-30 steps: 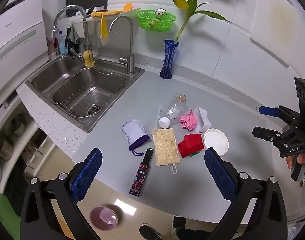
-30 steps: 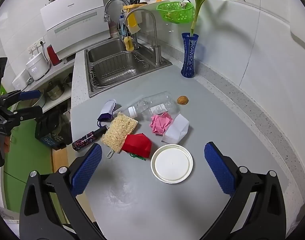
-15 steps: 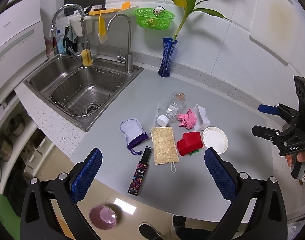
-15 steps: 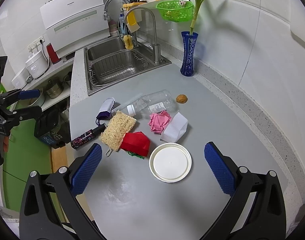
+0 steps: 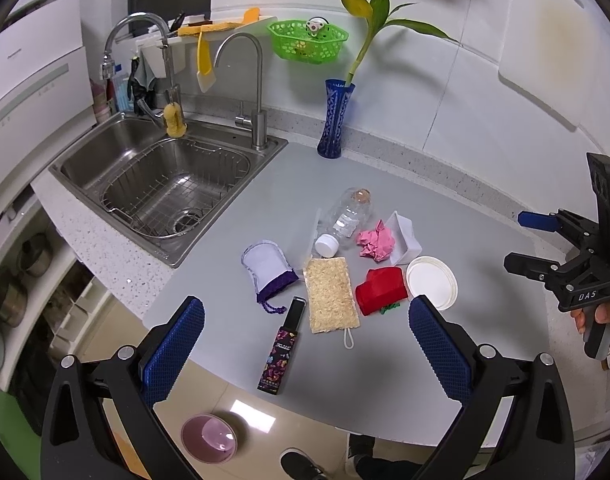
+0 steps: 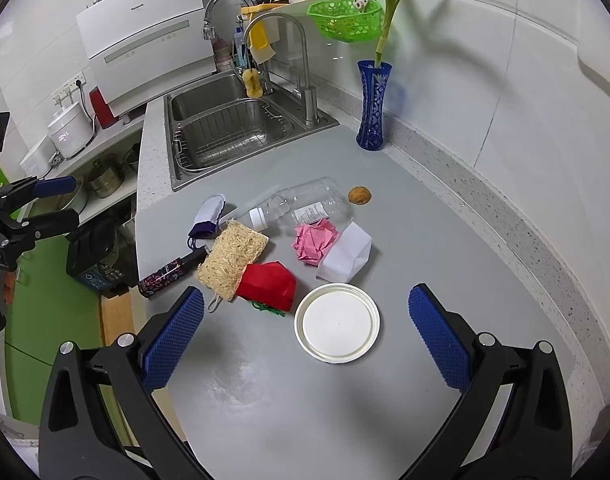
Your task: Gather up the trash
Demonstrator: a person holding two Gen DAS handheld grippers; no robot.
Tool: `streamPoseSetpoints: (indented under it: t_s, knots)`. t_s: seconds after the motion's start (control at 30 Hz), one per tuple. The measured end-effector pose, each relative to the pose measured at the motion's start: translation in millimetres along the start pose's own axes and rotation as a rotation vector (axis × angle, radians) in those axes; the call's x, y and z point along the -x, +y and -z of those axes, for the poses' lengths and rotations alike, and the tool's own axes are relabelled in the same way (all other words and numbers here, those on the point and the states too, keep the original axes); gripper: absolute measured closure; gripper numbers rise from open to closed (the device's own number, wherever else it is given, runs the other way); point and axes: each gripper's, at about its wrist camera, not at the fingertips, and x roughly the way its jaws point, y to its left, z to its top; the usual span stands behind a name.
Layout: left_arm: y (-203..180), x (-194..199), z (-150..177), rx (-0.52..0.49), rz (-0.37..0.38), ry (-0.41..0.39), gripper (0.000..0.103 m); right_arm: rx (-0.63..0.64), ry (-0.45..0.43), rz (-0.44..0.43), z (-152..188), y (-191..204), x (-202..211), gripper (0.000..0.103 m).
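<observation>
Two grippers are hovering over the grey counter point(image 6: 445, 208), and I am holding both spread wide with nothing between the pads: the left gripper point(image 5: 305, 348) is hanging off the counter's near edge, the right gripper point(image 6: 305, 340) is sitting above the white round lid point(image 6: 337, 328). Everything I am judging to be trash is lying in one loose cluster mid-counter, between the sink point(image 5: 161, 184) and me. I am expecting the crumpled pink paper point(image 6: 315, 240) to weigh almost nothing and crush further under the pads, so I am planning to pinch it across its bulk. Beside it, the clear plastic bottle point(image 6: 301, 204) is lying on its side, light, slick and likely to roll; I am thinking of its capped neck as the surest hold. Flat on the surface, the lid is looking hard to get under, so its rim is the only purchase. Touching the paper, the white folded carton point(image 6: 347, 256) is looking thin and easy to collapse. Behind the bottle, a small brown nut-like thing point(image 6: 360, 195) is too small to identify. Whether the red folded item point(image 6: 269, 282), the loofah pad point(image 6: 233, 258), the drawstring pouch point(image 5: 269, 266) and the patterned tube point(image 5: 283, 352) count as trash, I cannot tell. No bin is showing clearly; a pink basin point(image 5: 209, 438) is sitting on the floor below.
</observation>
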Motion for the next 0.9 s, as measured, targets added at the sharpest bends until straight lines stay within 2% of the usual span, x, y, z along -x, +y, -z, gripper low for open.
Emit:
streamPoseSetpoints:
  t_s: [0.9]
  knots:
    - [0.6, -1.8, -3.6, 0.012, -0.002, -0.004, 0.005, -0.002, 0.01, -0.002, -0.2, -1.1, -0.2, 0.003]
